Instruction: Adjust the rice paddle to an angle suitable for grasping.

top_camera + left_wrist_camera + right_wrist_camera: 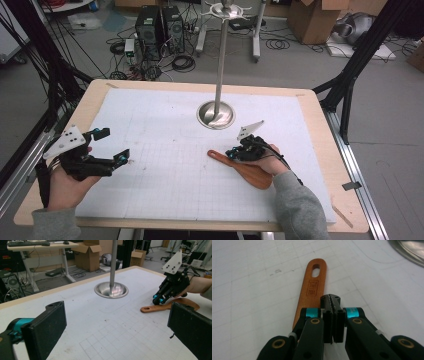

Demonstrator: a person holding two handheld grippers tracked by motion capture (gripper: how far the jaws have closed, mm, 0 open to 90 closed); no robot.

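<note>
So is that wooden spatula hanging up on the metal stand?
No, the wooden spatula lies flat on the white table mat, beside the right gripper, apart from the metal stand.

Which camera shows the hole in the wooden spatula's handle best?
The right gripper view: the wooden spatula handle lies close below the camera, so its oval hole and a stamped mark are plain. The left gripper view shows the spatula from the side, the hole small. The high view shows the whole spatula, the hole too small to make out.
</note>
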